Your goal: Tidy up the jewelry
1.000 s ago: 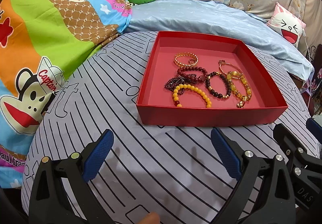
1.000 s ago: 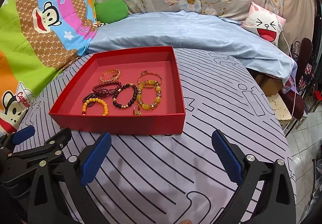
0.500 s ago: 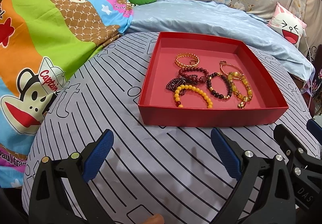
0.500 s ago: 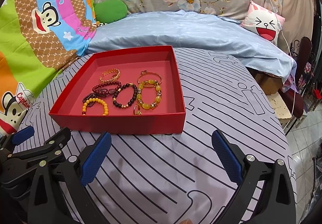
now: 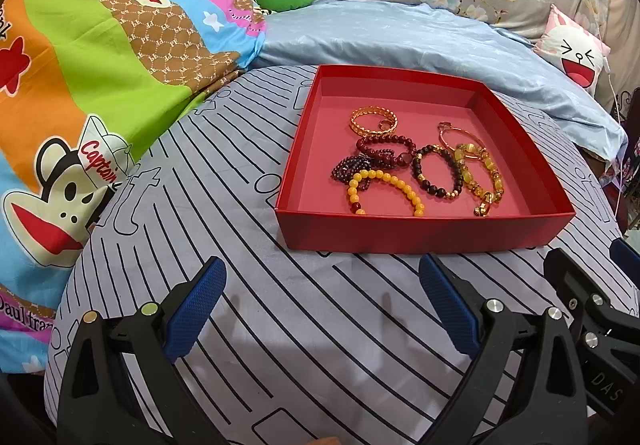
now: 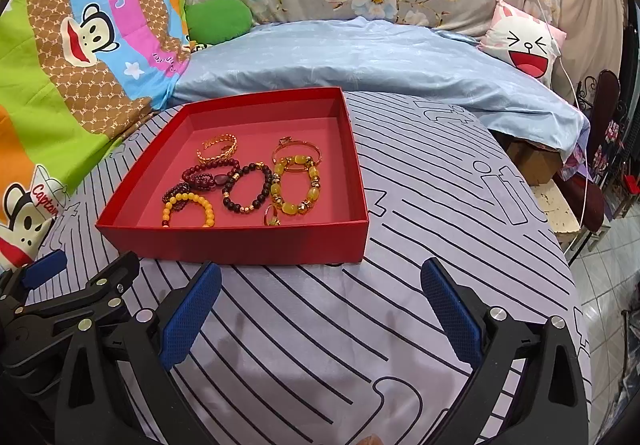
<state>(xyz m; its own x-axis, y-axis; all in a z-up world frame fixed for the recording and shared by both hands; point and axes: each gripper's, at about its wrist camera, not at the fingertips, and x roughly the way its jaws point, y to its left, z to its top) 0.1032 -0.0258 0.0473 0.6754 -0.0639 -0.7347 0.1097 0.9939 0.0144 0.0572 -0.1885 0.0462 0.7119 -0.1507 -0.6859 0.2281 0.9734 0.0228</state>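
Little has moved since the earlier frames: both views sit a touch nearer the tray (image 5: 420, 233).

Left tool (image 5: 322, 313): released, pads wide apart, holding nothing, hovering over the striped surface (image 5: 208, 205) on the near side.

Right tool (image 6: 320, 311): likewise released and empty.

Tray: red, shallow, square, just beyond both tools; it lies far-right of the left tool and far-left of the right.

Contents: bracelets clustered and touching. Yellow bead bracelet (image 5: 384, 187) lies nearest the left tool; amber bracelet (image 6: 296, 185) and a small ring (image 6: 272, 219) lie nearer the right tool.
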